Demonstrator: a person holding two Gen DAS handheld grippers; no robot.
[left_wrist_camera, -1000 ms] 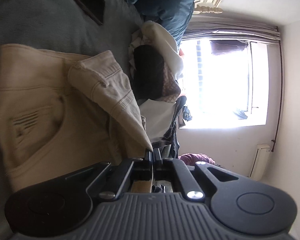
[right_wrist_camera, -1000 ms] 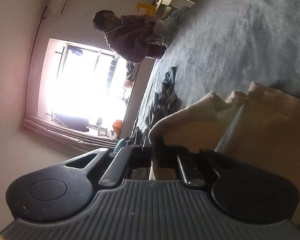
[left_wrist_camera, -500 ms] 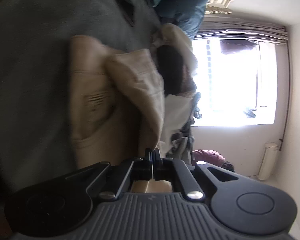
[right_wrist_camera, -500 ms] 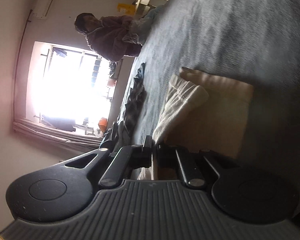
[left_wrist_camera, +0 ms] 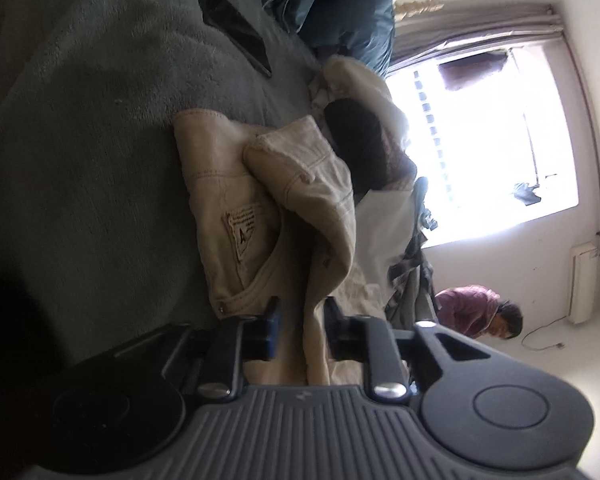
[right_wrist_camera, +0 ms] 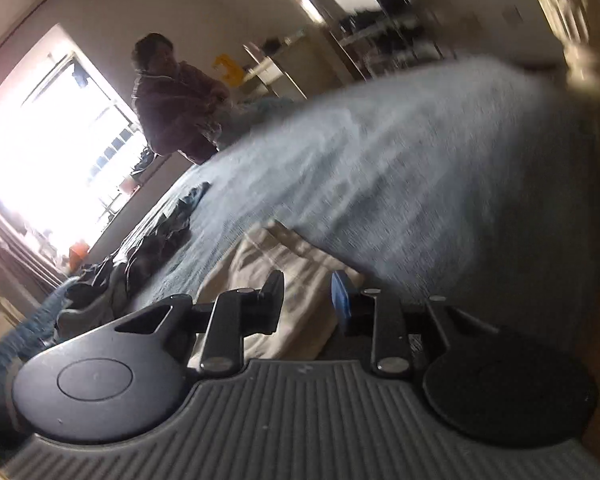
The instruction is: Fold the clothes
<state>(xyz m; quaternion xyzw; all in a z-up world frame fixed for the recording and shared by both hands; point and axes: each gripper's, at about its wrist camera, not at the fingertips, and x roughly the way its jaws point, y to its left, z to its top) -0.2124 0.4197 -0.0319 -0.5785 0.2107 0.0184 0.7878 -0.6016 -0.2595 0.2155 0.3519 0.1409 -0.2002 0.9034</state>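
Beige trousers (left_wrist_camera: 236, 184) lie folded on the grey blanket (left_wrist_camera: 100, 128), label patch up, with an upper flap bunched over them. My left gripper (left_wrist_camera: 302, 320) sits at their near edge. Its jaws are opening, and a loose ridge of beige cloth runs between them without being pinched. In the blurred right wrist view, my right gripper (right_wrist_camera: 308, 292) hovers low over another edge of the trousers (right_wrist_camera: 284, 264). Its jaws are opening too, with beige cloth lying under and between the fingers but not pressed. The blue pad (right_wrist_camera: 342, 300) of one finger shows bare.
A heap of white, black and patterned clothes (left_wrist_camera: 364, 136) lies beyond the trousers, with blue jeans (left_wrist_camera: 352, 8) further back. A dark flat slab (left_wrist_camera: 236, 32) rests on the blanket. Dark garments (right_wrist_camera: 160, 236) lie near the window side. A person in a maroon jacket (right_wrist_camera: 172, 108) stands by the bed.
Both grippers were shut on the beige cloth and now stand with jaws apart. The cloth has settled onto the blanket. The right wrist view has rolled and swung sideways.
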